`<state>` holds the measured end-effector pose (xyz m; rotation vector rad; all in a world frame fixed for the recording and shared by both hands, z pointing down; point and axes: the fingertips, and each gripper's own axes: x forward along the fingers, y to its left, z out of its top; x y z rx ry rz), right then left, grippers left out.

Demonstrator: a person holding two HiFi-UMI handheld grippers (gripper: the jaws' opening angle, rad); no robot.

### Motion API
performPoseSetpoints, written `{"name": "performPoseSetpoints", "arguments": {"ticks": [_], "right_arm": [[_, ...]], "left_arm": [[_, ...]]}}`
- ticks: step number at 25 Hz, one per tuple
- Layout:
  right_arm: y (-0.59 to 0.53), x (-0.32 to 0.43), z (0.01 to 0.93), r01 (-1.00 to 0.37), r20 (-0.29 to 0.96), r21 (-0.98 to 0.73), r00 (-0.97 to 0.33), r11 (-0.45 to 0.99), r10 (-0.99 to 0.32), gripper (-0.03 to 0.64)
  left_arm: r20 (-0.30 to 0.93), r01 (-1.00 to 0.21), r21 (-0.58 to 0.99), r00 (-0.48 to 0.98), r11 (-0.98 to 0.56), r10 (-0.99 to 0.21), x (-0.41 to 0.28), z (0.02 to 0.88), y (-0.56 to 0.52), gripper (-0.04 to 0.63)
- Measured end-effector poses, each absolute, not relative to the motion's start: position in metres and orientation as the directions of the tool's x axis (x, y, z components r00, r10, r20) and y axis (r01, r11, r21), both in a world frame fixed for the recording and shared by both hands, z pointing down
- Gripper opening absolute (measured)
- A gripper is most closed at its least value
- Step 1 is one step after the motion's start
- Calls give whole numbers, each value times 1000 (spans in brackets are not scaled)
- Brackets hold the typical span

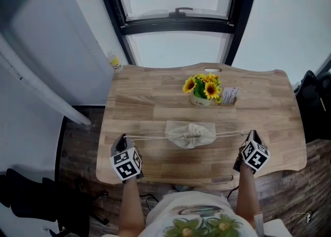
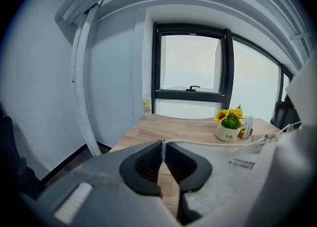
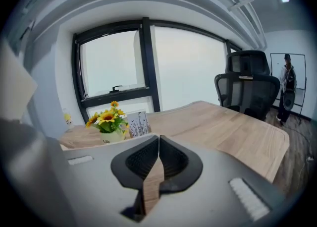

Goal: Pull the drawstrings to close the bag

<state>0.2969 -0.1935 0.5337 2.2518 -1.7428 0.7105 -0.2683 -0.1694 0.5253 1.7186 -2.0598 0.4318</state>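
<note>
closure looks nearly complete: the bag (image 1: 190,135) lies at the middle of the table (image 1: 155,101) with its mouth gathered into tight pleats, though i cannot tell whether a small gap is left at the top. the left drawstring (image 1: 147,137) runs out straight from the bag to the left gripper (image 1: 123,140), and the right drawstring (image 1: 230,134) runs the other way to the right gripper (image 1: 250,135), so the two lines look drawn tight and spread wide apart. in the left gripper view the fingers are pressed together with the pale cord pinched at their tips and trailing off to the right. in the right gripper view the fingers are pressed together too; the cord itself does not show there, but the head view has it ending right at those tips, so i judge it pinched. what remains, by my reading, is at most a last tug and then letting go. the table is light wood with a wavy edge, bare except for a pot of sunflowers (image 1: 200,90) and a small card stand (image 1: 230,96) just beside it, both behind the bag. beyond is a dark-framed window (image 1: 178,18) with a small yellow bottle (image 1: 116,63) near its left corner, a dark wood floor (image 1: 77,148), and a black office chair (image 3: 247,89) off to the right.
</note>
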Motion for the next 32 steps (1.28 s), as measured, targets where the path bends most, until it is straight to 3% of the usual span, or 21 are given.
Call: {"name": "performPoseSetpoints", "arguments": {"ticks": [7,20,32], "right_arm": [[-206,301,513,-923,427,-241,177,-300,-887,11],[-210,299,485,-947,342,-191,182,-258,-922,11],[-209,297,488,-950,348,-179,180,-254,-920,9]], "left_arm": [[463,-981,50,-141,185,-875,-272,509,-173,17],[408,-987,43,-126,157,-904,-268,486,-190,20],[413,-985,57,-126,164,-902,-269,493,-189,20]]}}
